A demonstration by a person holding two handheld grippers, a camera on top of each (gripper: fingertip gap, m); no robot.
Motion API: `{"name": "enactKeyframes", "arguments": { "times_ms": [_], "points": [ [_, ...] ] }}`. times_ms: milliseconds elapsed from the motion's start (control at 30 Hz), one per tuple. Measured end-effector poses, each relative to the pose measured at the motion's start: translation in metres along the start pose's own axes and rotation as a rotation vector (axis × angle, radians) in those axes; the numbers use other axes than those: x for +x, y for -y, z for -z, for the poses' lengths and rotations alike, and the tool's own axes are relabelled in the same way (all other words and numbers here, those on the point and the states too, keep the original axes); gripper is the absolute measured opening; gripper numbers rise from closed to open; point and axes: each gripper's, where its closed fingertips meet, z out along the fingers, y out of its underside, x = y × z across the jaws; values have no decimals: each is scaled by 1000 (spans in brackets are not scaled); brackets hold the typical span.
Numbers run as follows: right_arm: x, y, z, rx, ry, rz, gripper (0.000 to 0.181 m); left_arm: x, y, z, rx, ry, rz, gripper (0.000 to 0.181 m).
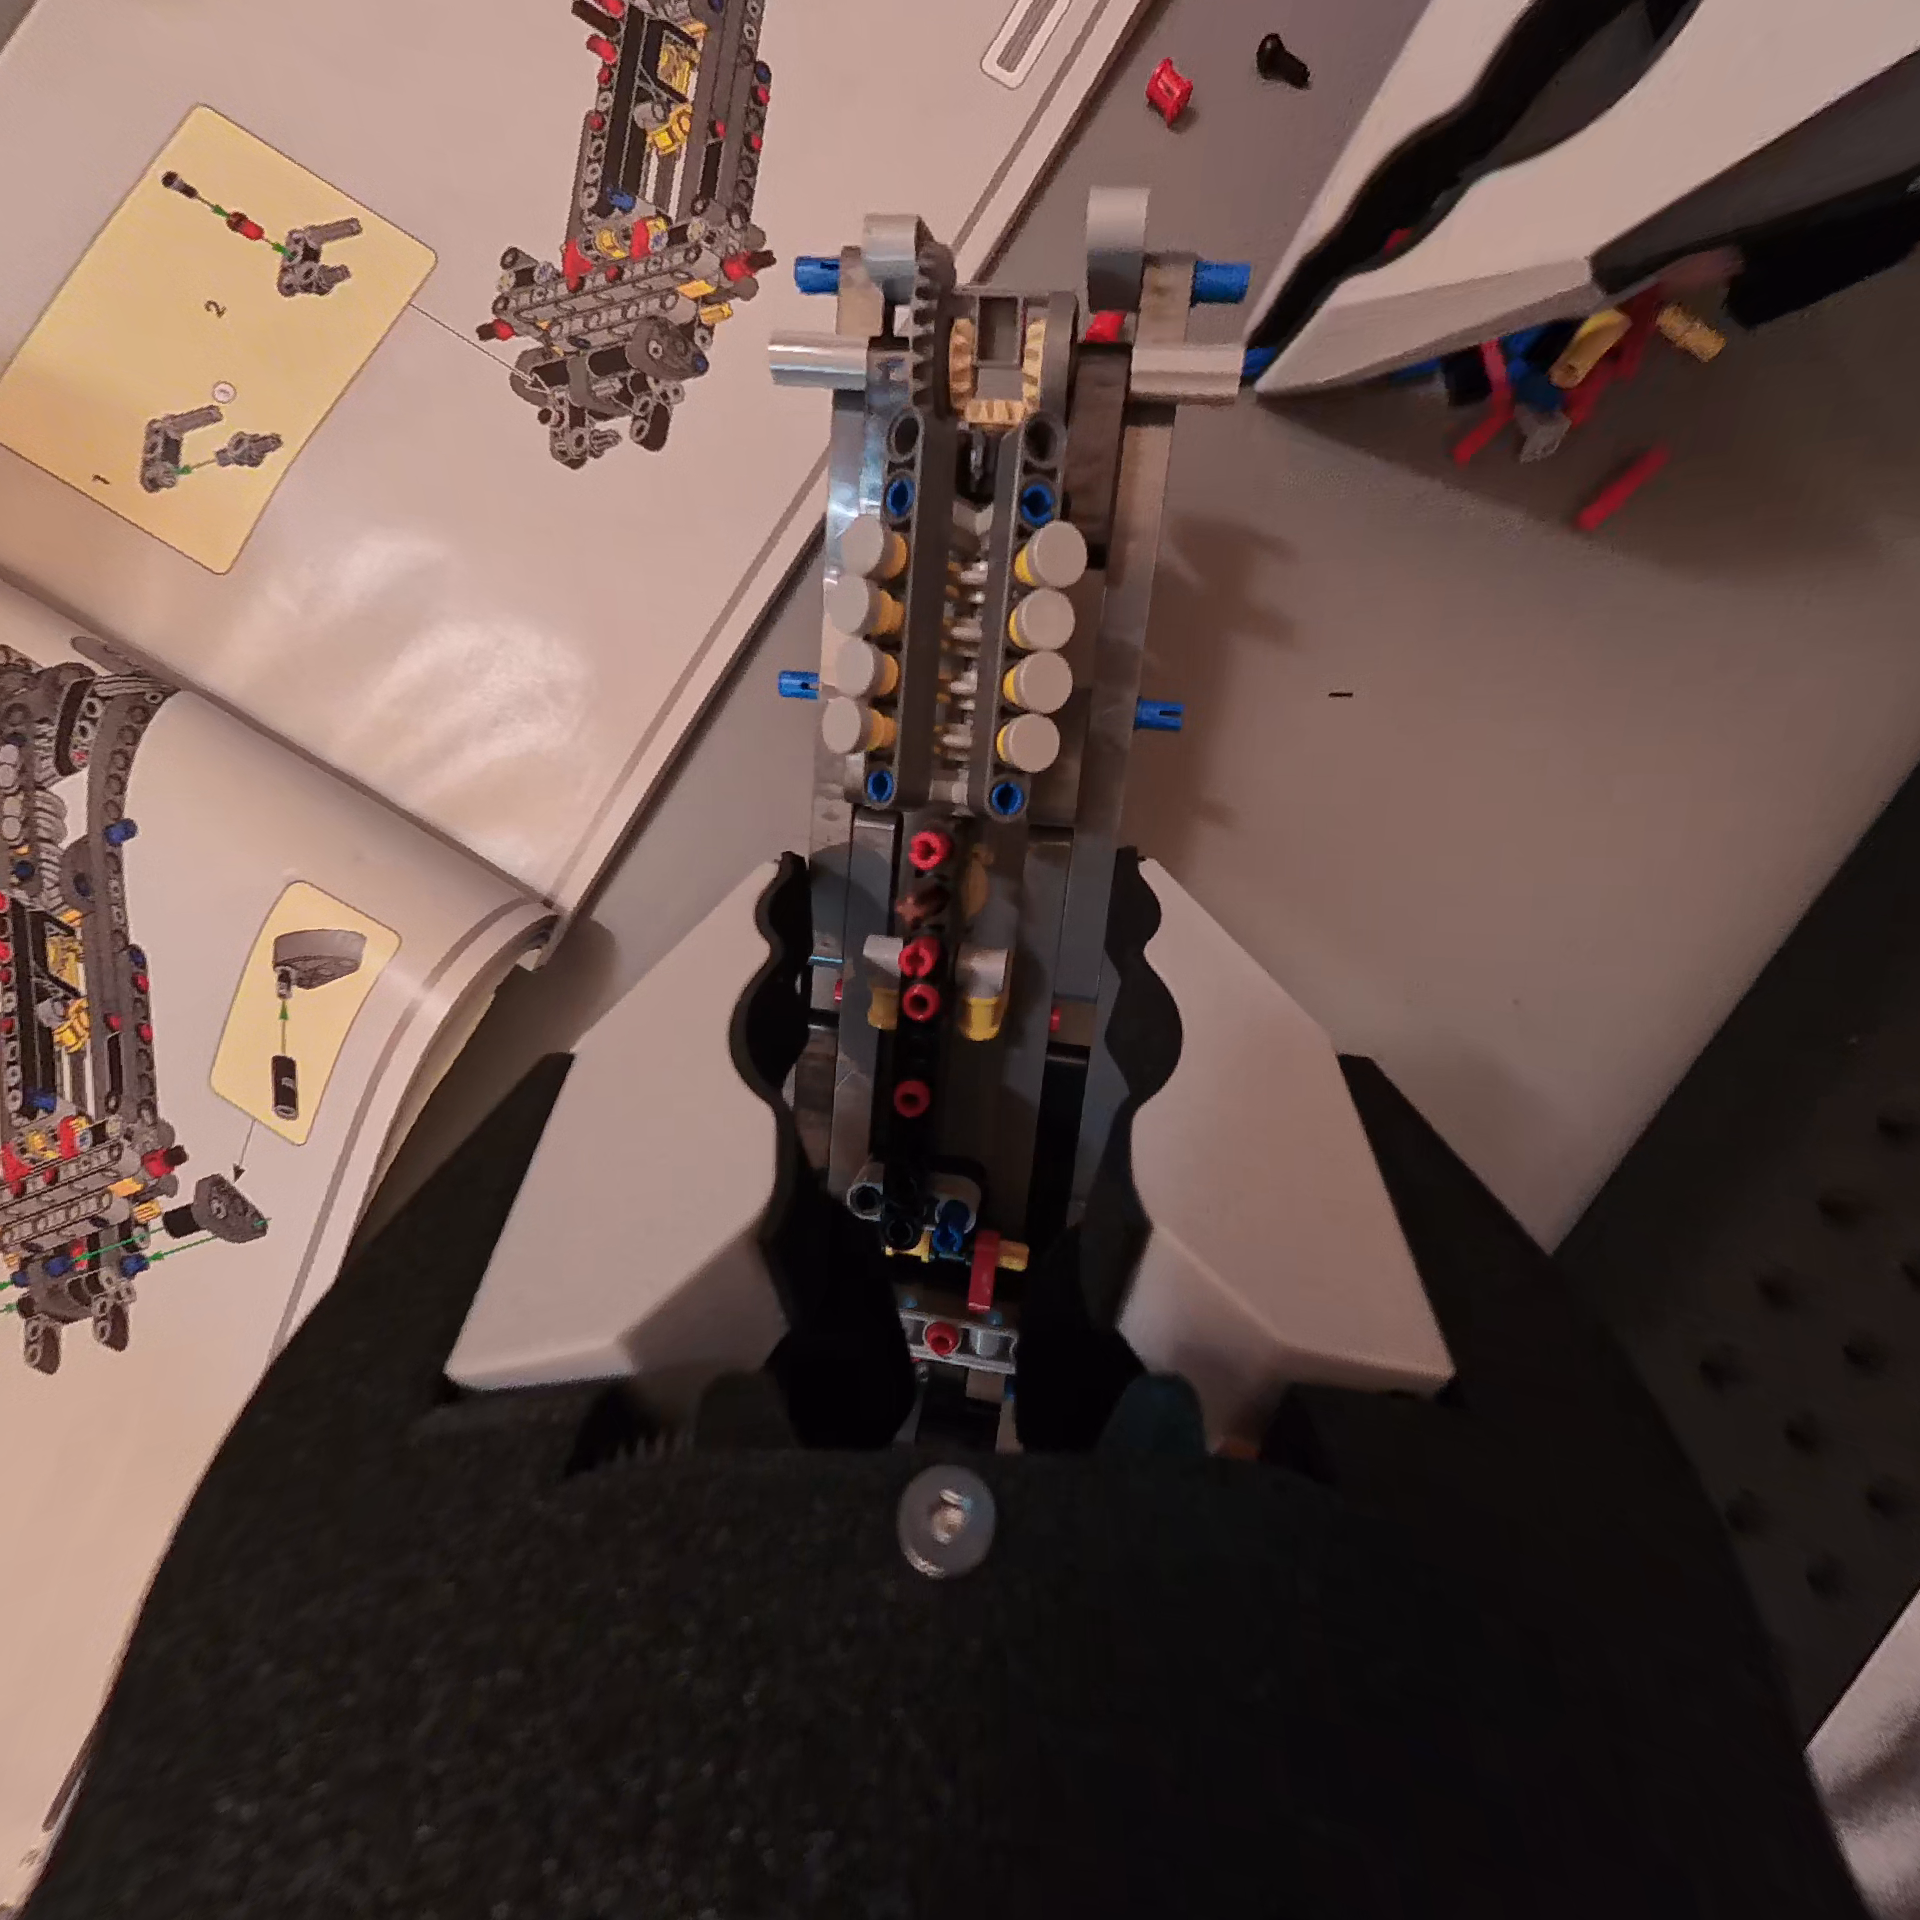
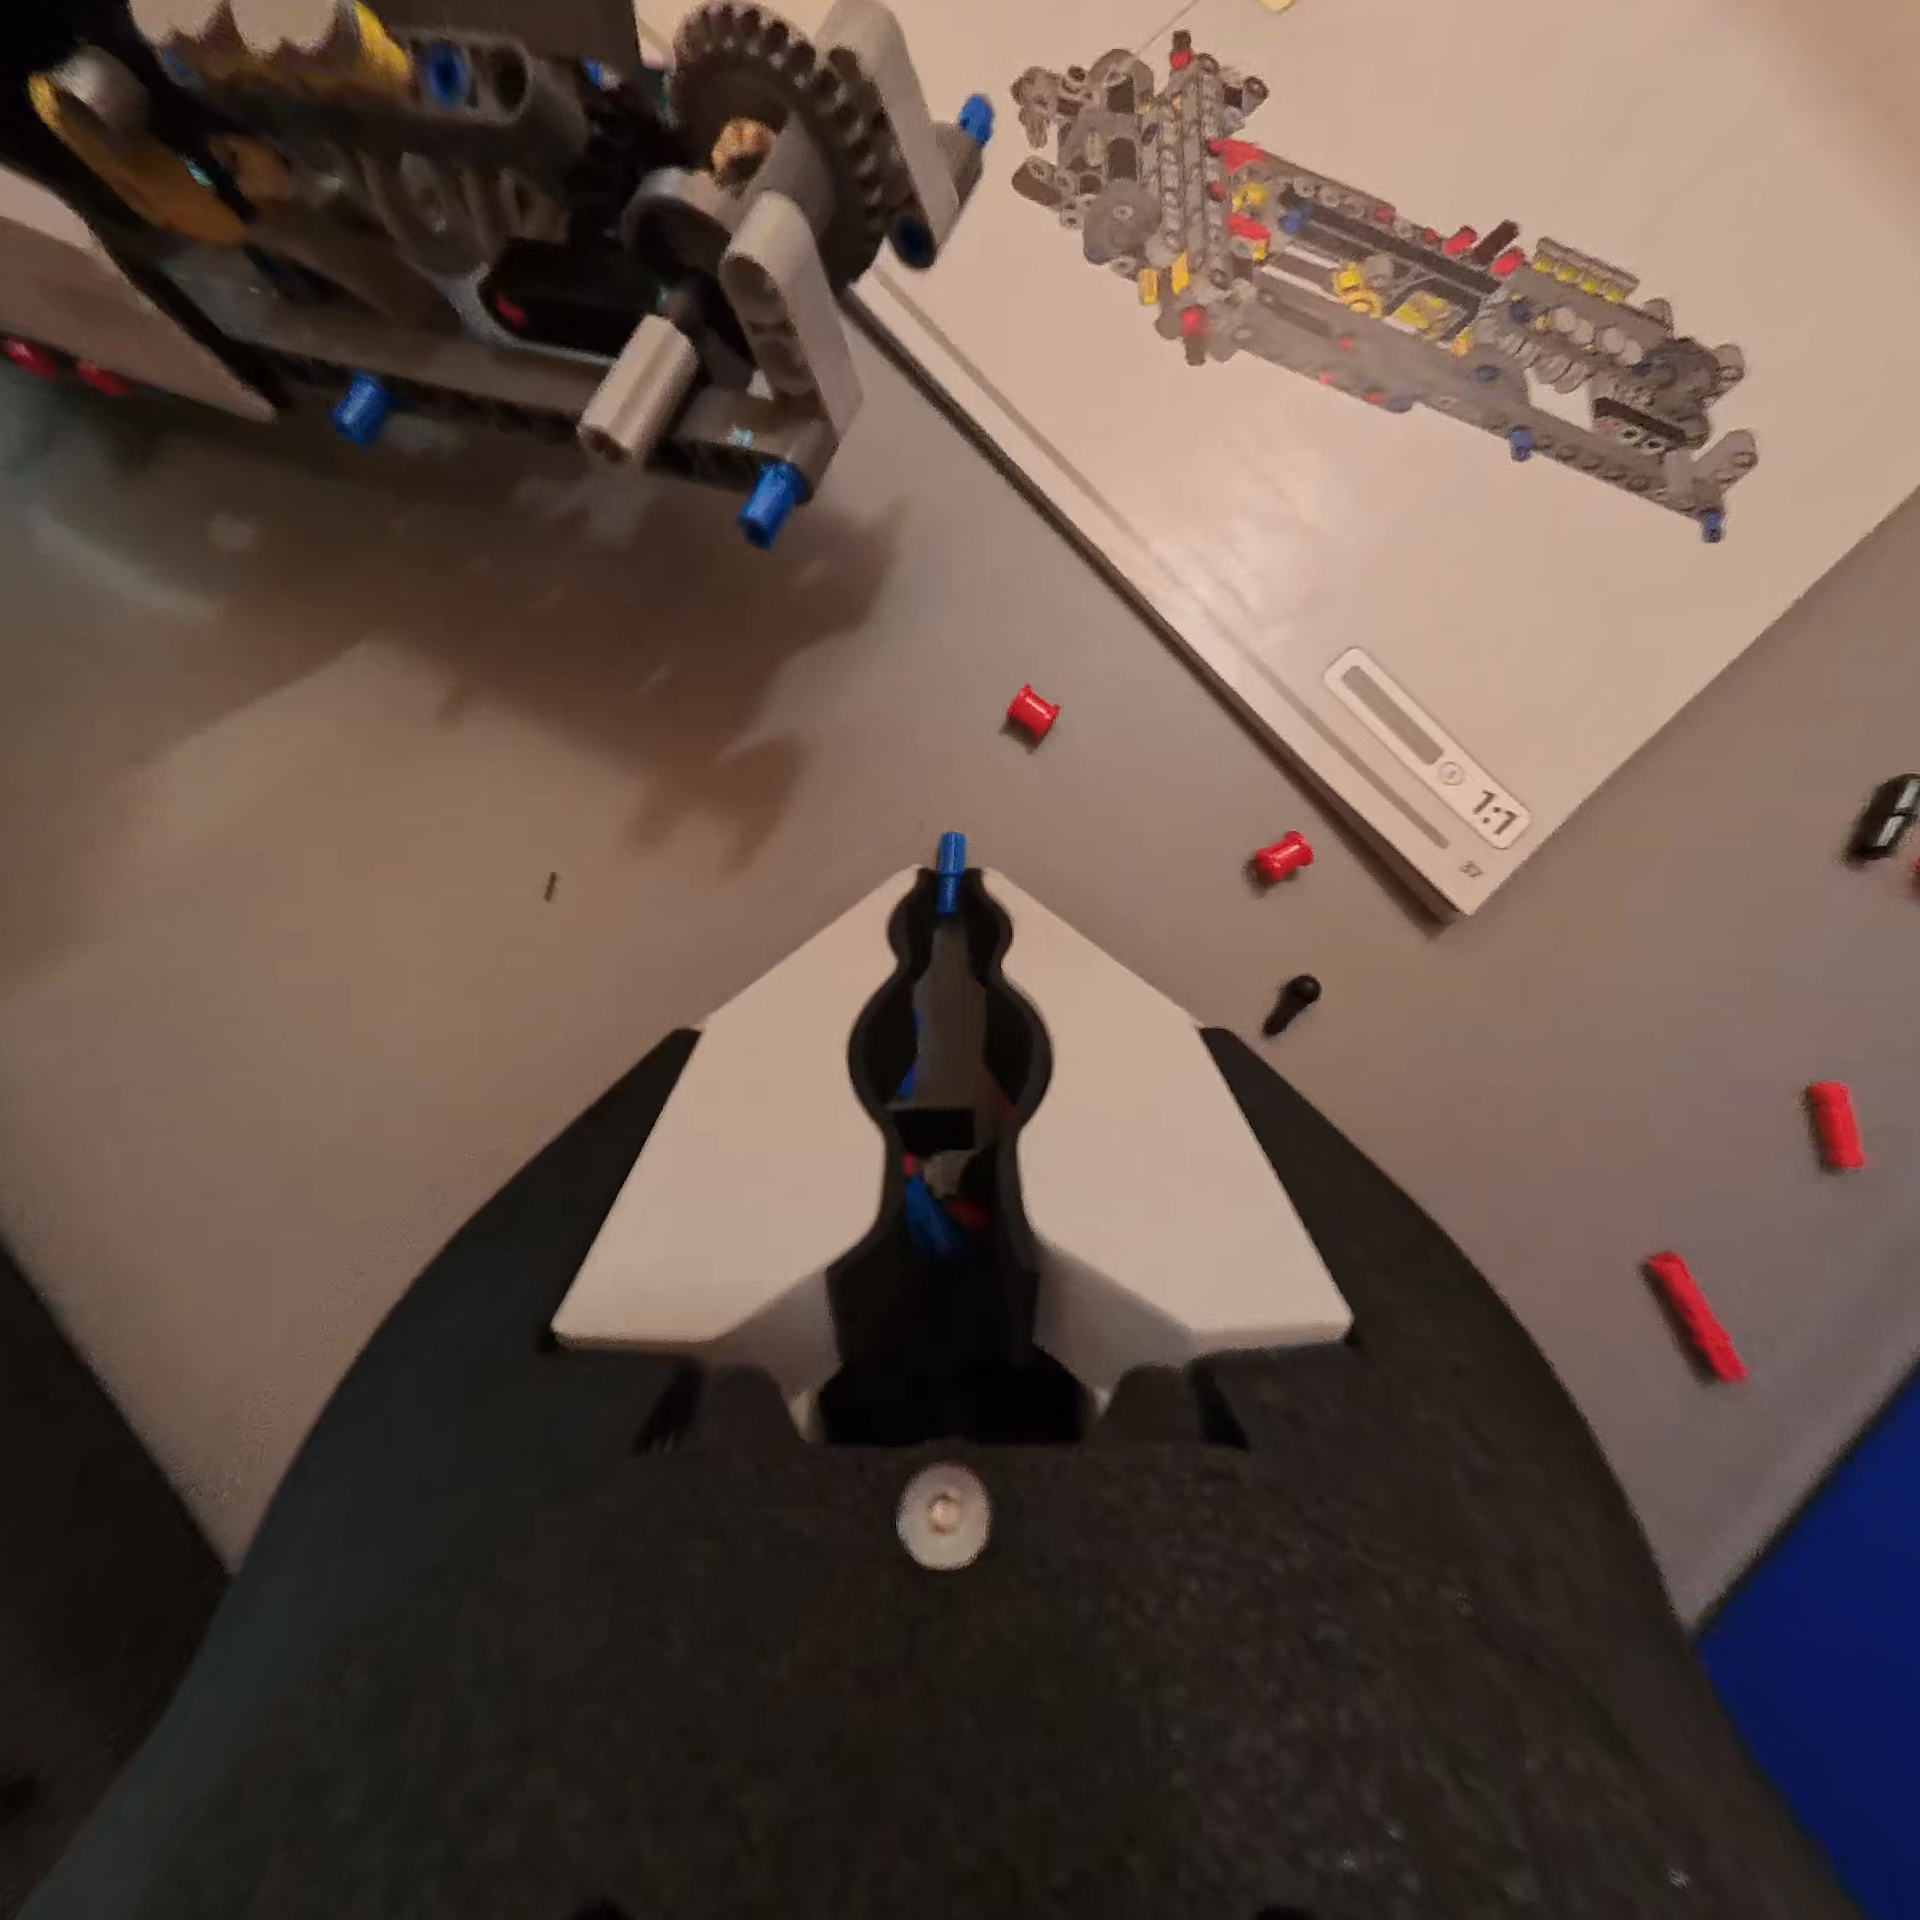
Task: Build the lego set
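Observation:
My left gripper (image 1: 961, 873) is shut on the grey Lego chassis (image 1: 961, 623), a long frame with gears, blue pins, red pins and yellow-grey pistons, and holds it lengthwise above the table. The chassis also shows at the upper left of the right wrist view (image 2: 499, 239), held up by the left gripper. My right gripper (image 2: 948, 878) is shut on a small blue pin (image 2: 949, 862) that sticks out past its fingertips, below and to the right of the chassis end. The other gripper's white fingers (image 1: 1558, 208) show at the upper right of the left wrist view.
An open instruction booklet (image 1: 312, 520) lies on the left; its page also shows in the right wrist view (image 2: 1403, 364). Loose red bushes (image 2: 1032, 713) (image 2: 1283, 857), red axles (image 2: 1694, 1314), and a black pin (image 2: 1291, 1003) lie on the grey table. A pile of loose parts (image 1: 1558, 384) lies far right. The gap from one gripper's tips to the other's is roughly 15 cm.

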Motion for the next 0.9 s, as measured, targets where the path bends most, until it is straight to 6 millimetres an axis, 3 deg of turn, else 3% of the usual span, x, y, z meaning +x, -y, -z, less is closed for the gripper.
{"name": "enactKeyframes", "arguments": {
  "times_ms": [133,333,467,633,733,800,900],
  "points": [
    [14,-15,12,-46,-93,60,4,-2,-1,0,-1,3,6,55],
    [33,-36,27,-93,-123,18,5,1,-4,-5,-18,-4,-2,55],
    [27,-10,26,-8,-63,-21,18,3,-5,-6,-20,-4,-3,55],
    [15,24,-3,53,-5,73,27,4,-7,-6,-28,-6,-4,55],
    [11,27,-20,26,57,72,26,5,-8,-7,-39,-3,-13,55],
    [13,29,-21,37,62,69,9,6,-8,-8,-45,0,-20,55],
    [18,20,-15,12,30,81,9,8,-7,-10,-51,-4,-23,55]
  ]
}}
